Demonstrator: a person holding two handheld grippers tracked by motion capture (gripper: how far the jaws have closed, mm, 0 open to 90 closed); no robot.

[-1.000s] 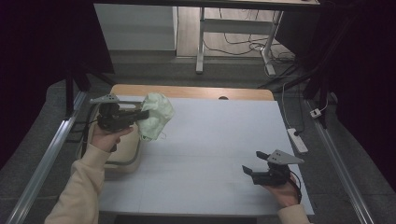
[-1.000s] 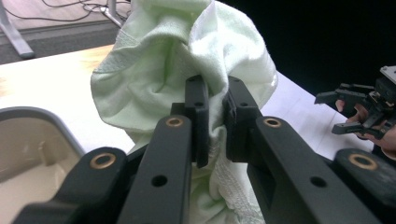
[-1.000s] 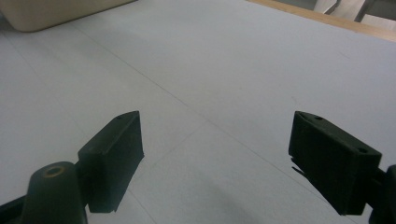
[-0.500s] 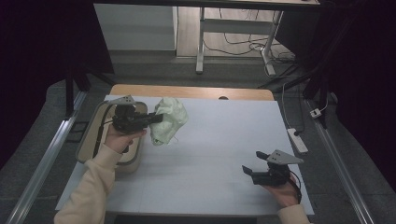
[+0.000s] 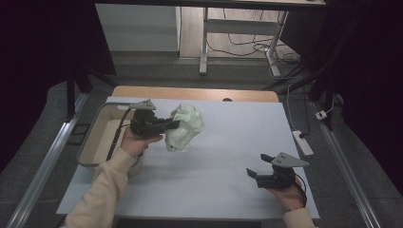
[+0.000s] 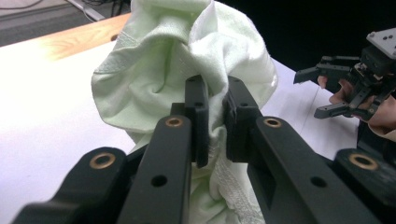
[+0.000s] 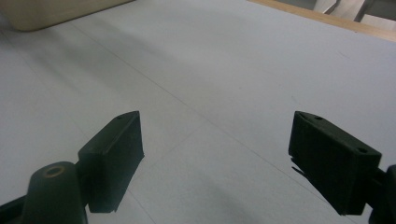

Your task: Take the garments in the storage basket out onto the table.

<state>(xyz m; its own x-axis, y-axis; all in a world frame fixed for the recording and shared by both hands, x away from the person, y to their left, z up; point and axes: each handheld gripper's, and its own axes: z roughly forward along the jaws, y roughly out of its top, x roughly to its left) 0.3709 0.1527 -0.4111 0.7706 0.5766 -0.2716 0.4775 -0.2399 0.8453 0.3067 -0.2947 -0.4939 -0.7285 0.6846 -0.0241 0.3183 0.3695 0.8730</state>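
Note:
A crumpled pale green cloth (image 5: pixel 184 126) hangs bunched over the white table cover, its lower end close to the surface. My left gripper (image 5: pixel 172 125) is shut on a fold of the pale green cloth (image 6: pixel 154 79), and in the left gripper view the pads pinch the fabric between them. At the table's front right my right gripper (image 5: pixel 253 172) is held low over the cover, jaws wide open with nothing between them. In the right gripper view the right gripper (image 7: pixel 215 158) frames only bare white surface.
A beige basket (image 5: pixel 97 142) with a grey rim stands at the table's left edge, beside my left forearm. A wooden table strip (image 5: pixel 199 93) shows beyond the white cover (image 5: pixel 237 137). A power strip (image 5: pixel 302 142) lies off the right side.
My left gripper has carried the cloth rightward from above the basket out over the white cover. The right gripper has stayed in place.

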